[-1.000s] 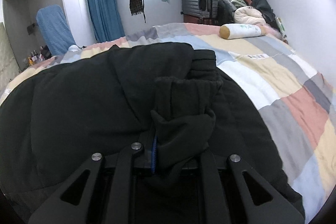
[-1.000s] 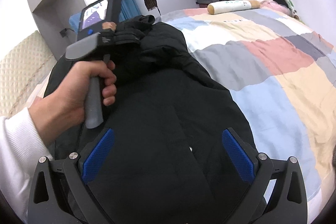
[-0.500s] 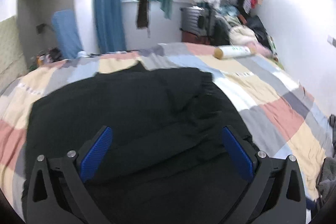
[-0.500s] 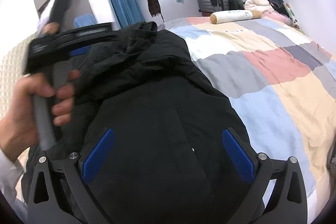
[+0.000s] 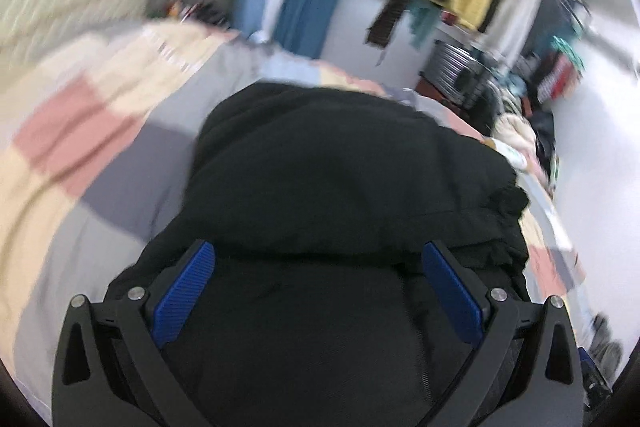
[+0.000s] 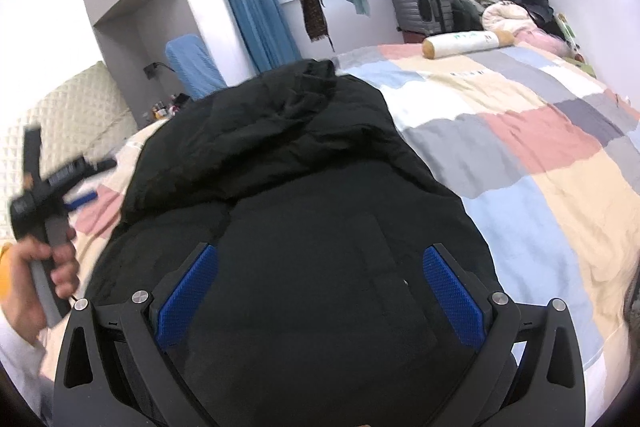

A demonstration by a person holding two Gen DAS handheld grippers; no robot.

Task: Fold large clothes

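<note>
The left gripper (image 5: 318, 281) has just released the bulky black padded jacket (image 6: 304, 195) and swung aside, fingers wide; the right gripper (image 6: 320, 287) is wide too, so this fold looks finished.

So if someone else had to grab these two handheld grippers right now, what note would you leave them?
Left gripper: open, nothing between its blue pads; it has just let go of a fold of the black jacket and its jaws have just opened wide.
Right gripper: open, hovering over the jacket's near end, holding nothing.
The jacket lies on the patchwork bedspread, its far part bunched and laid over the body.
Done: one section folded in.
Left: probably smooth the rumpled top and fold the rest; it does not look compact yet.
</note>
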